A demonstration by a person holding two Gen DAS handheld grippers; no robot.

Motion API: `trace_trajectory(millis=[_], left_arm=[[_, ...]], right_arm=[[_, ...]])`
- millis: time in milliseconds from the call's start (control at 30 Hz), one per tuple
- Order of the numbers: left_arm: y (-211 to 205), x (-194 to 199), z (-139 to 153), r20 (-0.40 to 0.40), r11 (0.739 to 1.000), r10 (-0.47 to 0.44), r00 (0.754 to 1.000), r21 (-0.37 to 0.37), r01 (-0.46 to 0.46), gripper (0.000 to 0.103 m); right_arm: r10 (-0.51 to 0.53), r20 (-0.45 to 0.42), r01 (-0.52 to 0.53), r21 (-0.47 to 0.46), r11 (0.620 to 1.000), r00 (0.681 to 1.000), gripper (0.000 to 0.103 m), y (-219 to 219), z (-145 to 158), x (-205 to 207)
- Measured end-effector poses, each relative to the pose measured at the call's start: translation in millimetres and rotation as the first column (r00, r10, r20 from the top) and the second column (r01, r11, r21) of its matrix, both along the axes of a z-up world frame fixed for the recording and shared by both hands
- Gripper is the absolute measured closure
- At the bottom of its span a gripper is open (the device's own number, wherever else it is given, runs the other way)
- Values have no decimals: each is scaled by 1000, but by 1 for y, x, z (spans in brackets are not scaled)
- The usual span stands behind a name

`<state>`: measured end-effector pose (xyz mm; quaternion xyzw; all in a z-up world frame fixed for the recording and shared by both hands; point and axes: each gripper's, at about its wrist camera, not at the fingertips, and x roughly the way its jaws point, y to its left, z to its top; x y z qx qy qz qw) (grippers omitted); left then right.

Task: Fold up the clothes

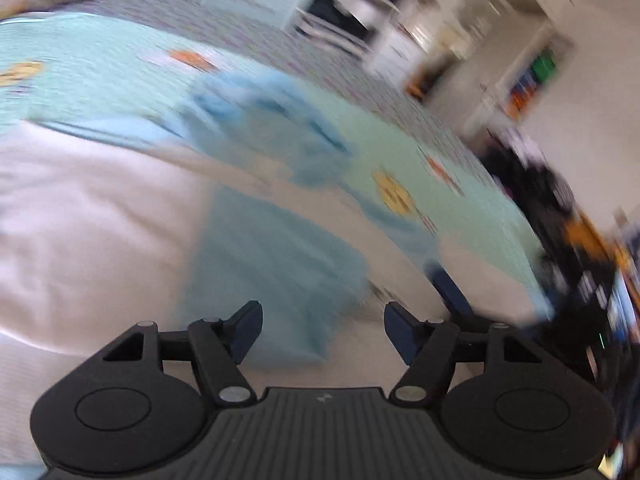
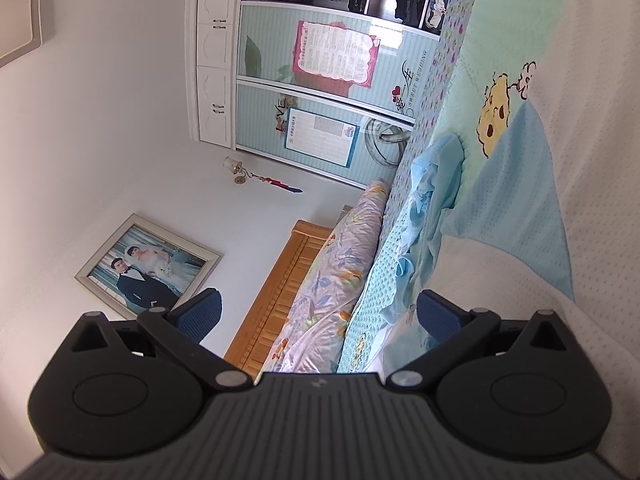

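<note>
The left gripper [image 1: 323,330] stands wide open with nothing in it, just above the near end of a flat blue garment [image 1: 276,276]. The right gripper [image 2: 318,318] gapes too, gripping nothing, tipped sideways. Only its view shows the crumpled blue garment [image 2: 430,196] crisply, lying on the bed [image 2: 472,92], with a wardrobe [image 2: 304,92], headboard [image 2: 280,284] and framed photo [image 2: 148,266] beyond. The left view is smeared; the room at far right is unreadable.

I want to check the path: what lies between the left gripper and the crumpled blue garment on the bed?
In the left wrist view, a flat blue cloth on white fabric fills the stretch from the open left gripper to the crumpled garment.
</note>
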<state>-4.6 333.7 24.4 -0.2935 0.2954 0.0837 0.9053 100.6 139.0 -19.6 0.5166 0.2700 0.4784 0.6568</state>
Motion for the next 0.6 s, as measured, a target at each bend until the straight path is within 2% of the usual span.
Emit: trace_trajectory(millis=[67,100,133,167,200,233,300,367,467,533,600], left_arm=[[39,-10,-10,-59,989,148,987,14,-147,23],[56,-14,-18,-106,980,199,974,30,-197,27],[71,-18,-24,-132,975,224,966,40,-221,36],[80,-25,-25,-127,972,233,964,34,-230,52],[87,-32,-23,-121,969,249,961,23,-248,54],[90,-38,-20,-114,961,278,954,19,-277,52],[92,-49,-13,-87,947,321,943,-1,-322,31],[83,-46,-11,-66,958,274,959,-68,-278,30],[53,-20,-9,-38,981,139,990,-129,-143,29],[32,3,-7,1,987,58,998,-153,-57,27],[9,26,-12,-1,984,0,1000,-179,-1,24]], right_arm=[[7,2,-7,-3,1000,1000,0,1,0,0],[11,2,-11,-4,1000,1000,0,2,0,0],[15,2,-15,-5,1000,1000,0,2,0,1],[19,3,-19,-7,1000,1000,0,3,0,1],[22,4,-22,-10,1000,1000,0,3,0,1],[27,4,-27,-12,1000,1000,0,3,0,1],[49,11,-48,-8,999,999,0,6,2,0],[79,39,-79,-5,997,996,0,10,5,-2],[91,65,-92,3,996,994,0,11,8,-5],[84,56,-84,3,996,995,0,9,7,-4],[73,35,-73,12,997,997,0,6,3,-3]])
